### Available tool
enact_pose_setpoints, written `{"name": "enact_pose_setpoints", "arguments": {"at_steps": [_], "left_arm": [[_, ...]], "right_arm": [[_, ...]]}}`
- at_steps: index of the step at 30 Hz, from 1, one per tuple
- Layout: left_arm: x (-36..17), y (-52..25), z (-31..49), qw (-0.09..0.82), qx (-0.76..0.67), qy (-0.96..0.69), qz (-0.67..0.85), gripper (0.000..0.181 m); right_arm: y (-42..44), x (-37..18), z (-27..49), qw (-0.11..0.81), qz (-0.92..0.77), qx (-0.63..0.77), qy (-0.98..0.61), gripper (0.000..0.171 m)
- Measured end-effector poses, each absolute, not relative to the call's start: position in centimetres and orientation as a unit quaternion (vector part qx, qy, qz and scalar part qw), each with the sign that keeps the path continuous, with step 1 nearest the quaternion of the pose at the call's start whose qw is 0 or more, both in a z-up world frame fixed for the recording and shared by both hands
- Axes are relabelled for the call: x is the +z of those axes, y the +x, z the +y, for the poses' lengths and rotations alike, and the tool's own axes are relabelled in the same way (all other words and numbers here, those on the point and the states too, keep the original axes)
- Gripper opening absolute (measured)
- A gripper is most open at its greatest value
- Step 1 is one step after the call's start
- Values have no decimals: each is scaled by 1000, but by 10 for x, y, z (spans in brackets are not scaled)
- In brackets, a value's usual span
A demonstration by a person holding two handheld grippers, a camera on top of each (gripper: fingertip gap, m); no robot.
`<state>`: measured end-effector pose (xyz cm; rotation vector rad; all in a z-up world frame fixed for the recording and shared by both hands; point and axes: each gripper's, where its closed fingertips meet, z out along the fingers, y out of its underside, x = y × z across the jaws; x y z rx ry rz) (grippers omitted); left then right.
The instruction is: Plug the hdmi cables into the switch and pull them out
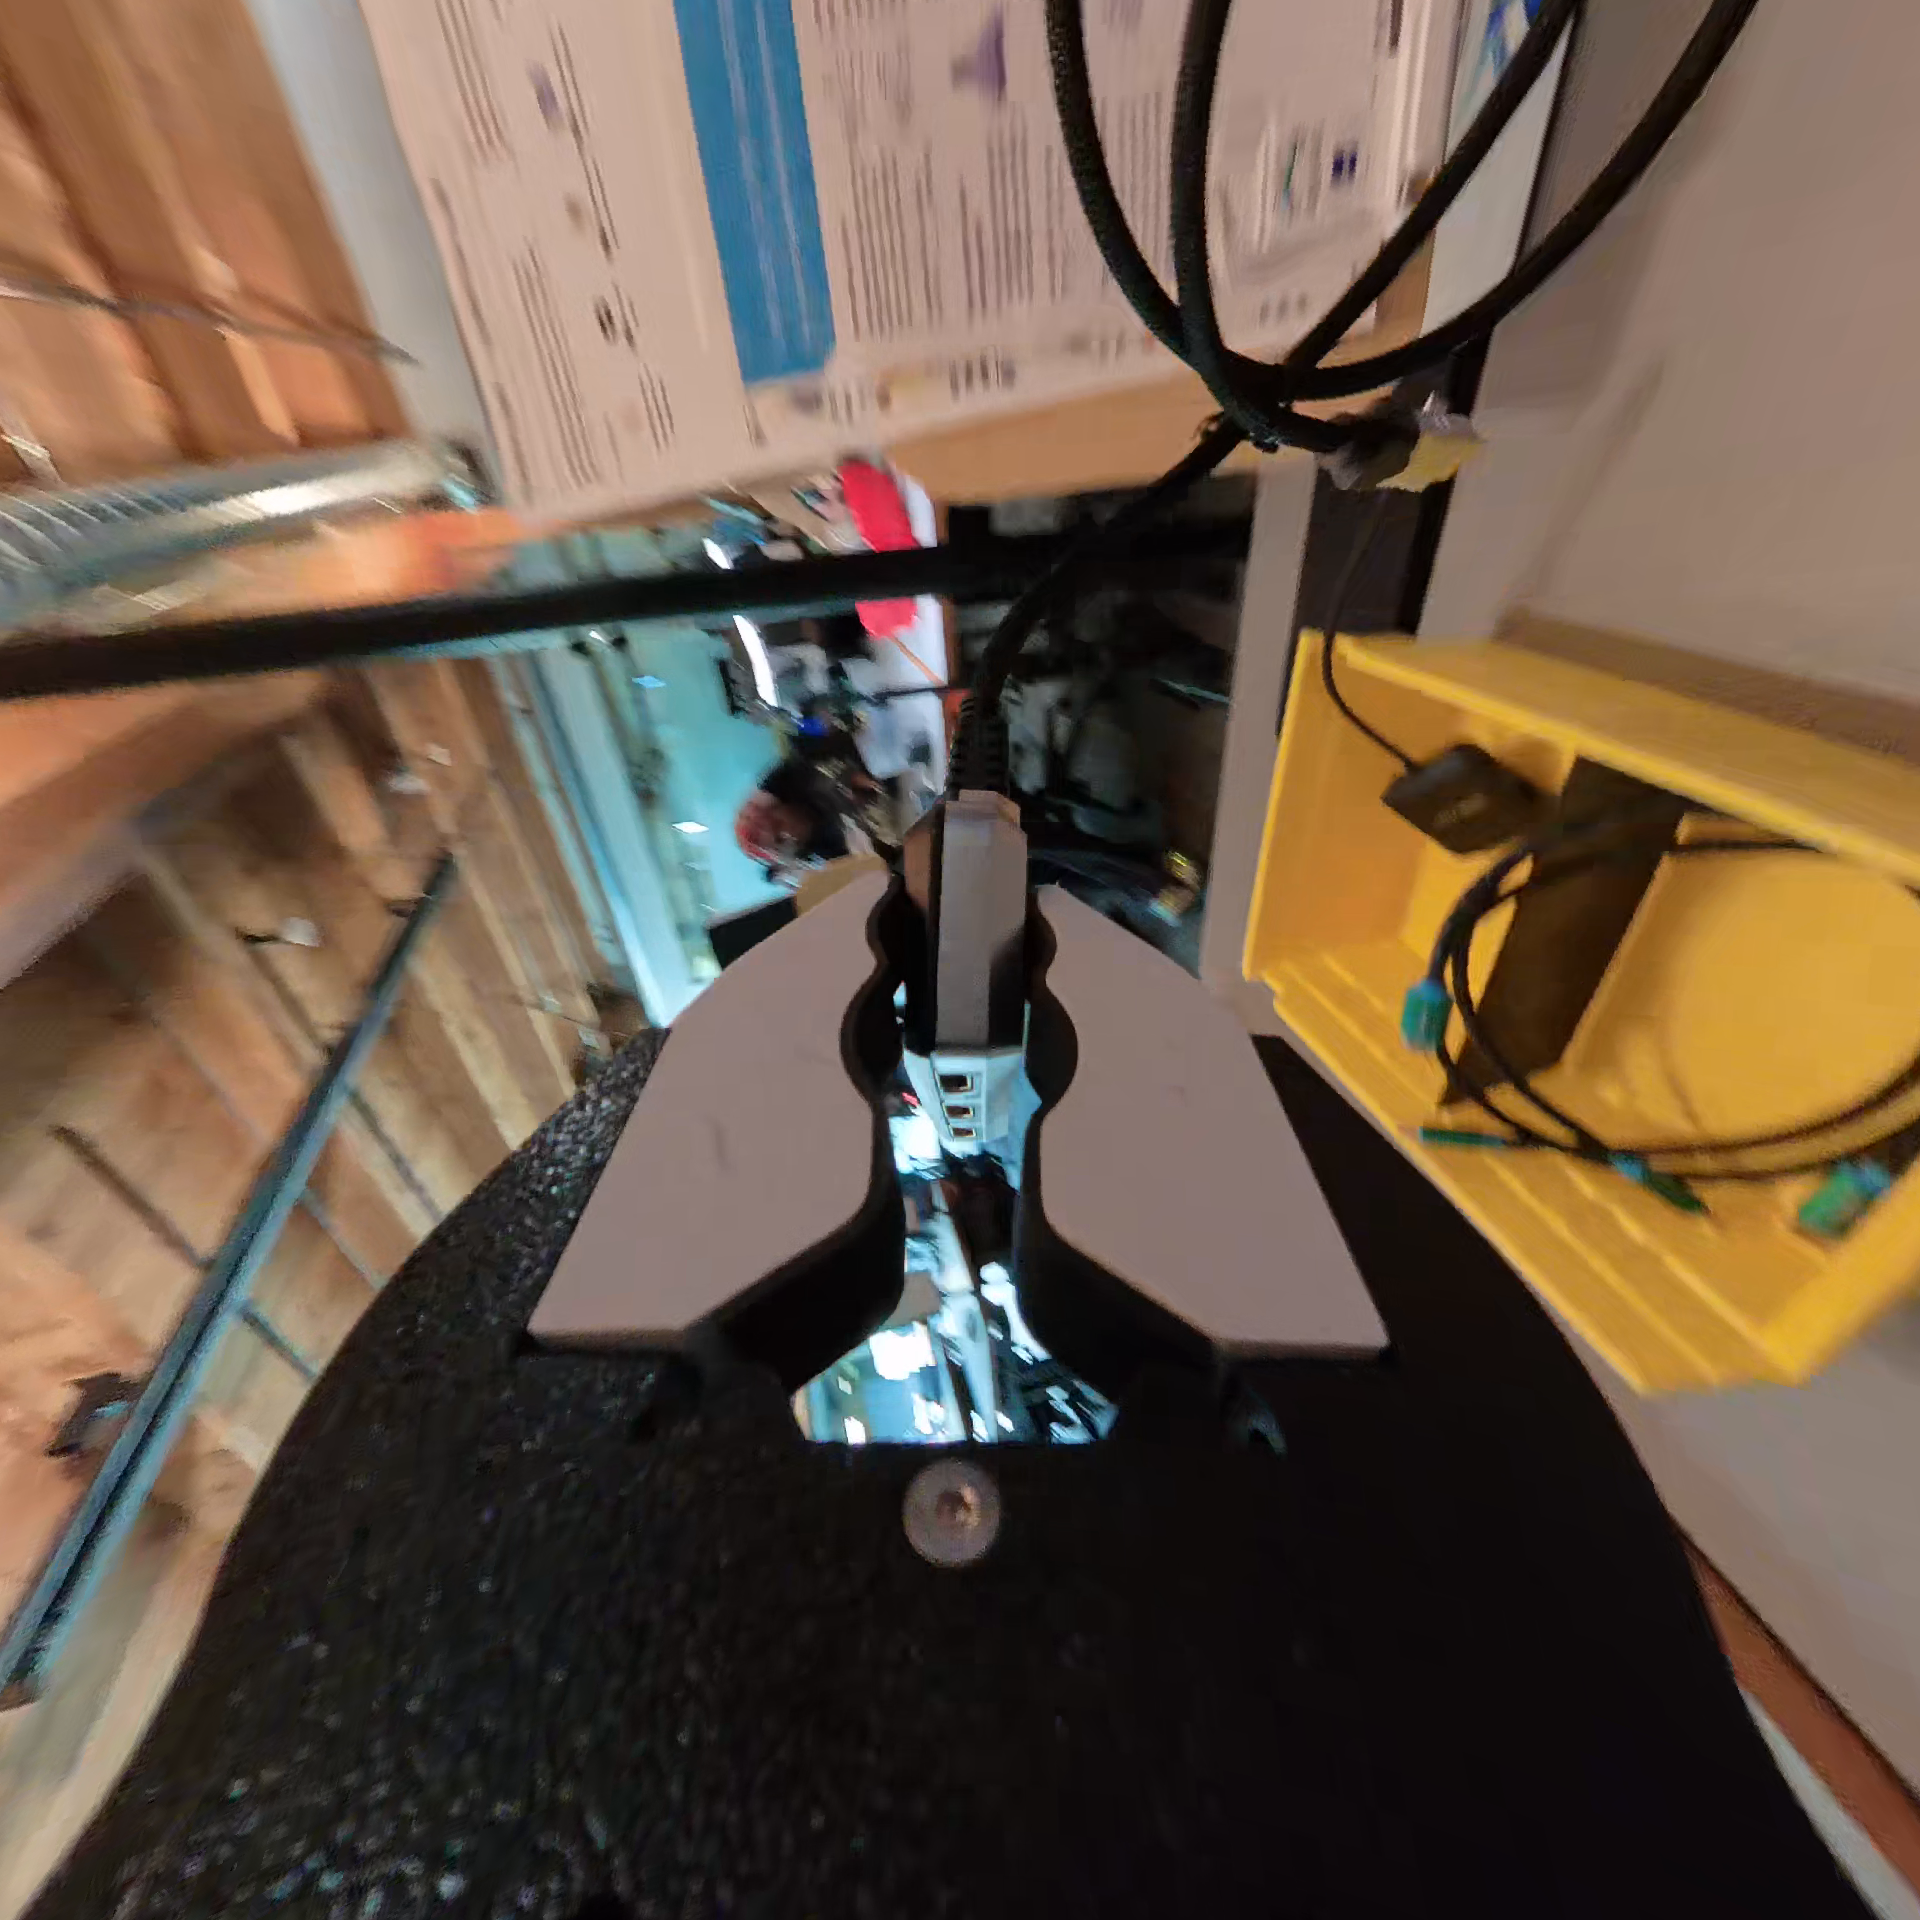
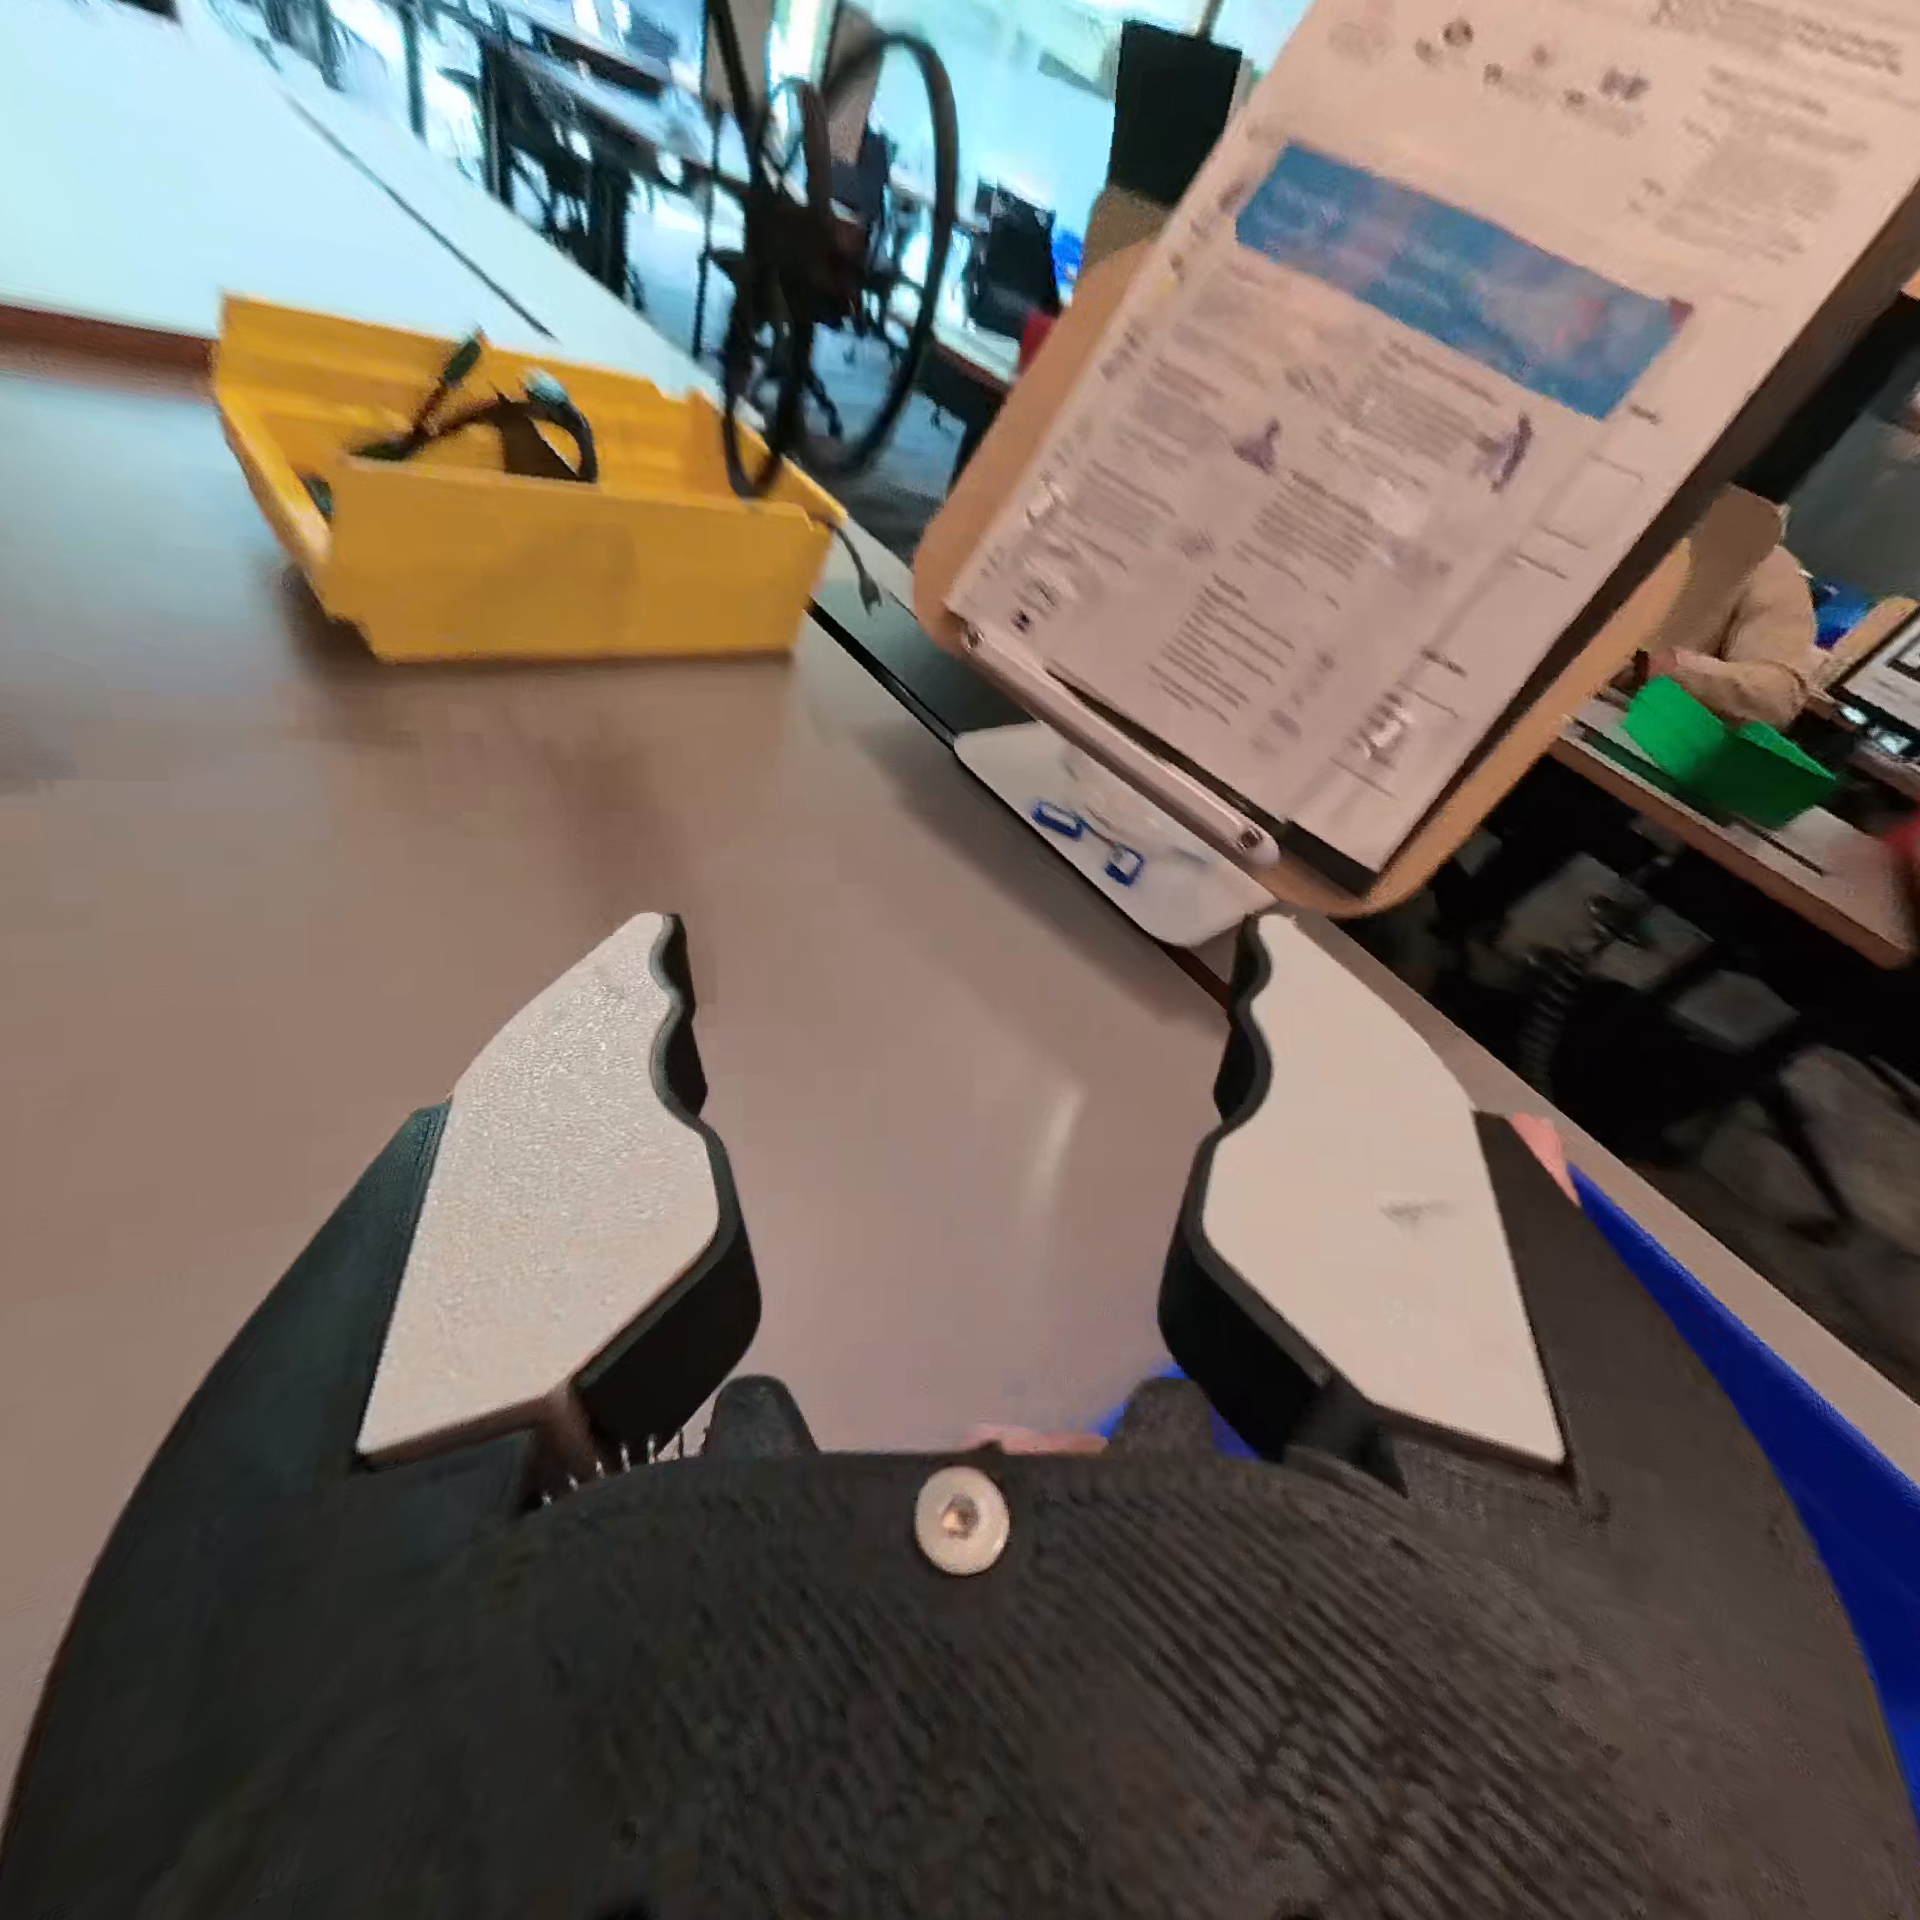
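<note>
The switch [image 1: 971, 935] was clamped edgewise in the left gripper [image 1: 966, 914]; the right gripper [image 2: 961, 1029] was spread empty. Slippage was risked under cable [image 1: 987, 665] pull.

Printed sheets [image 1: 935, 187] on the clipboard, left wrist view: print present, motion-blurred, illegible.
Same sheets [image 2: 1351, 436], right wrist view: blue banner and text blocks, illegible.
White item [image 2: 1122, 842] under the clipboard: blue marks, unreadable.
Yellow bin [image 2: 582, 582]: no markings discernible.
</note>
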<state>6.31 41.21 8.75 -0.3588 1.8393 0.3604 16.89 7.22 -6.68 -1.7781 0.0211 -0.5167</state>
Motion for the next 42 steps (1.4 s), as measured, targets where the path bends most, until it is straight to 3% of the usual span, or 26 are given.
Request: {"name": "enact_pose_setpoints", "arguments": {"at_steps": [5, 10, 14, 24, 31, 39, 42], "left_arm": [[20, 88, 326, 686, 145, -45, 711, 20], [-55, 101, 246, 734, 90, 55, 671, 19], [-86, 94, 201, 746, 22, 119, 654, 20], [-58, 78, 163, 749, -10, 245, 616, 19], [-15, 73, 158, 774, -67, 234, 585, 20], [4, 77, 158, 792, -68, 225, 564, 20], [12, 78, 160, 797, -86, 211, 559, 20]], "right_arm": [[142, -45, 100, 641, 1, -258, -723, 87], [130, -59, 122, 564, -68, -373, -733, 83], [112, -83, 137, 536, -149, -347, -755, 82], [115, -63, 140, 608, -213, -134, -753, 77], [108, -34, 153, 688, -234, -73, -683, 7], [110, -9, 152, 744, -219, -31, -631, 16], [103, -1, 137, 762, -246, 16, -599, 37]]}}
